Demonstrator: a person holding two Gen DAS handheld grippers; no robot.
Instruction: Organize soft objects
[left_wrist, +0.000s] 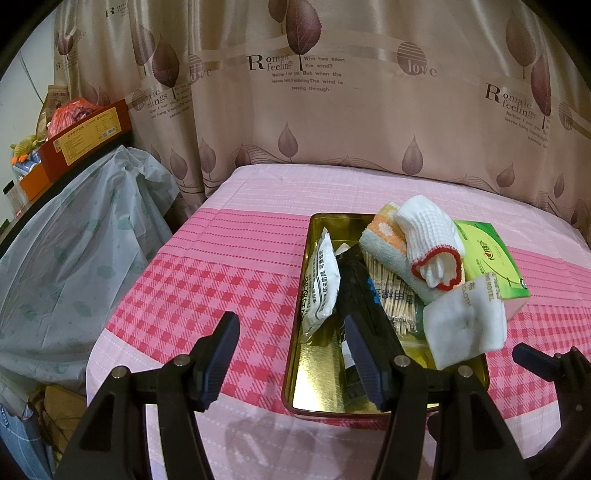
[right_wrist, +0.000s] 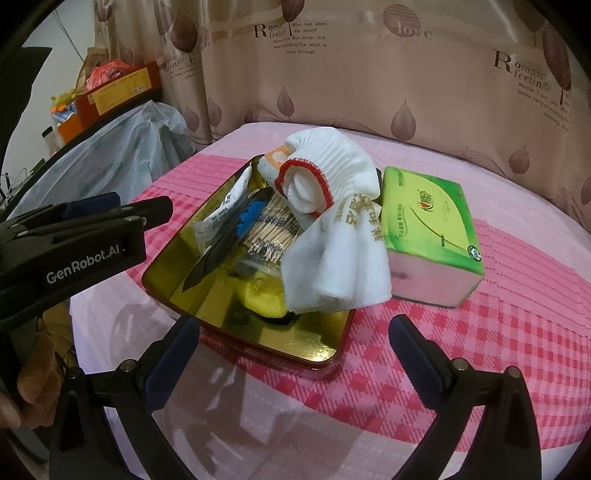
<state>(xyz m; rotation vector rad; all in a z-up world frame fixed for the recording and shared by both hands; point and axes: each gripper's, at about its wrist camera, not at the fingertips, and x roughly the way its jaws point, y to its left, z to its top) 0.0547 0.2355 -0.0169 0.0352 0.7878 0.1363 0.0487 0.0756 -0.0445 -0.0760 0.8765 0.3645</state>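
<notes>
A gold tin tray (left_wrist: 310, 384) (right_wrist: 207, 295) sits on the pink checked table. In it lie a white packet (left_wrist: 319, 284) (right_wrist: 221, 218), a black pouch (left_wrist: 364, 295) (right_wrist: 218, 251), a bag of cotton swabs (left_wrist: 395, 295) (right_wrist: 269, 232), a striped towel (left_wrist: 388, 247), a white glove with red cuff (left_wrist: 432, 240) (right_wrist: 325, 173) and a white folded cloth (left_wrist: 465, 321) (right_wrist: 336, 258). A green tissue pack (left_wrist: 487, 254) (right_wrist: 432, 229) lies right of the tray. My left gripper (left_wrist: 291, 358) is open, its right finger over the tray's near end. My right gripper (right_wrist: 295, 354) is open, just before the tray's near edge.
A patterned curtain (left_wrist: 332, 92) hangs behind the table. At the left, a plastic-covered bulk (left_wrist: 74, 240) stands under a shelf with an orange box (left_wrist: 81, 140). The left gripper's body (right_wrist: 74, 240) shows at the left of the right wrist view.
</notes>
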